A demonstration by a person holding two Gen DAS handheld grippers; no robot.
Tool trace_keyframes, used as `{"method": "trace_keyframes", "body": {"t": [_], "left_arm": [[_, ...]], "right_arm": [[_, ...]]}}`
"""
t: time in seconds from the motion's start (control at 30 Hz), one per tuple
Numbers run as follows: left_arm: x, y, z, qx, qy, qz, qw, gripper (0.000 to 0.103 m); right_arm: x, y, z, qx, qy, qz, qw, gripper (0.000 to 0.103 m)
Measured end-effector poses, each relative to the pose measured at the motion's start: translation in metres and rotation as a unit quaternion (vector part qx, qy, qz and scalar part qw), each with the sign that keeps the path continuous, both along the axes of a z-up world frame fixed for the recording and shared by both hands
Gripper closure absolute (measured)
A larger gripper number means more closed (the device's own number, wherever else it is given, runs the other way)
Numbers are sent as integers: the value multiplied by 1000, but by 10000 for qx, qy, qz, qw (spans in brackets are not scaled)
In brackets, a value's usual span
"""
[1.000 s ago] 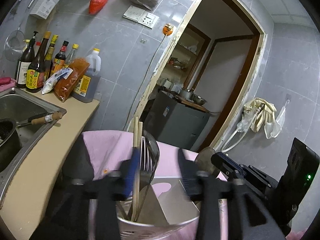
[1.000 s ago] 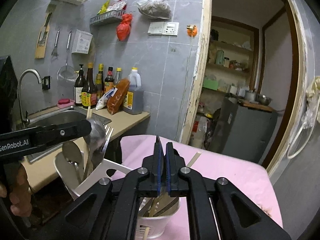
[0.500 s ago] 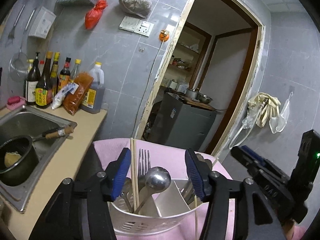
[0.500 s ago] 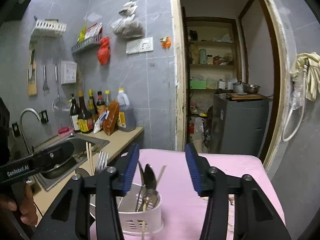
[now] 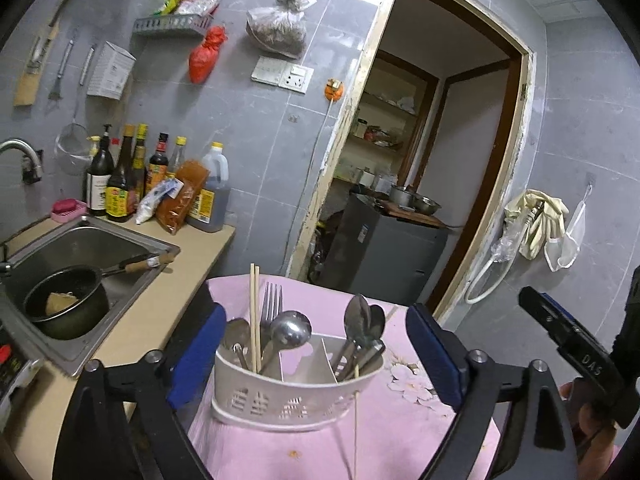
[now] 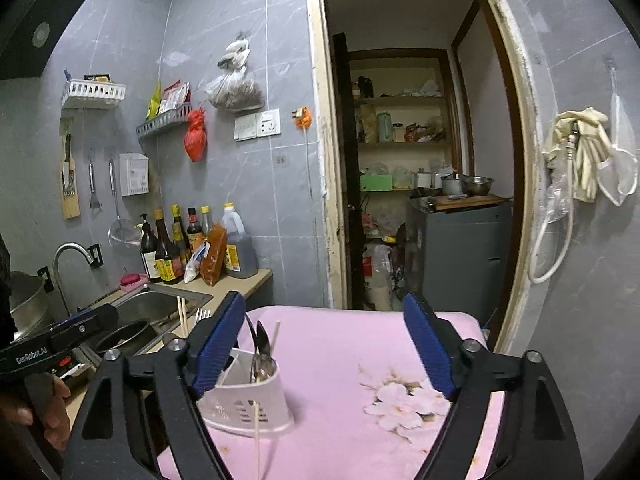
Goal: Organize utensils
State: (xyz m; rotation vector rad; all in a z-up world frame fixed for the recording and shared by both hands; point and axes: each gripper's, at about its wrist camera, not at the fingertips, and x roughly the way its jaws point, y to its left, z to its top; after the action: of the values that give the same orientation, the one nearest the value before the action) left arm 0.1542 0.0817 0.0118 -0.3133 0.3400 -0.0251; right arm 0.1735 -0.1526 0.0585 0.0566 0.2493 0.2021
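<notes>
The white plastic caddy stands on the pink flowered tabletop, just ahead of the left gripper. Its jaws have just been opening and now stand wide and empty; the right gripper has likewise just spread, holding nothing. In the caddy's left compartment stand a fork, a ladle and wooden chopsticks; the right one holds steel spoons. One loose chopstick leans against the caddy's front. I'd judge it light, stiff and thin, liable to roll or pivot, so best pinched near mid-length. The polished steel looks slippery, and the slotted caddy light enough to tip.
</notes>
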Motion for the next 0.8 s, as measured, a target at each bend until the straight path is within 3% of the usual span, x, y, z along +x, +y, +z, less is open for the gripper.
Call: {"method": "trace_keyframes", "body": {"t": [0.53,0.8], "left_arm": [[-93,-51,-3,252,114,153,9995,1],[-138,-70,-16,337,231,158,9990,1]], "right_arm": [[-101,-55,-16,86,325,-124,9994,2],[-150,-65,-32,10,429,-151,9990,2]]}}
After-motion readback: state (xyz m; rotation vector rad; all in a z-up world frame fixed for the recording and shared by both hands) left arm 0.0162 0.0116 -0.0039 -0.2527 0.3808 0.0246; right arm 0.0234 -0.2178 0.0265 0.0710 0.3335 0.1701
